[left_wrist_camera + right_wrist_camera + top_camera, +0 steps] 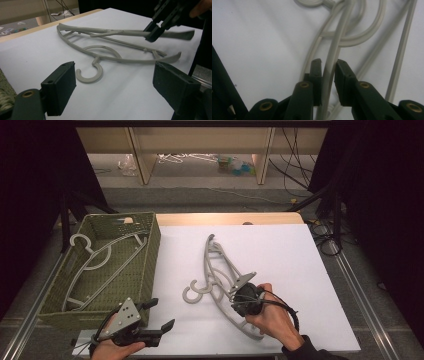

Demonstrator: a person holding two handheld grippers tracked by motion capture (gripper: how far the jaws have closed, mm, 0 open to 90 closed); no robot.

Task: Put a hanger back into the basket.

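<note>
R gripper [328, 68] clamped on upper hanger [120, 32]; L gripper [113, 83] wide, idle.
Two hangers stacked on white sheet [280, 245]. Lift slow so lower hanger [112, 58] drops free, then move to basket [150, 245].

Table [280, 245], white top, wood far edge. Grey floor [210, 195]. Wooden shelf [200, 150] behind, clutter beneath. Black curtains [380, 195] both sides. Cables [295, 165] at right.

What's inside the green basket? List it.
Inside the woven green basket lies one grey hanger, hook toward the far left corner. The basket's near wall hides the hanger's lowest part and whatever floor lies behind it.
</note>
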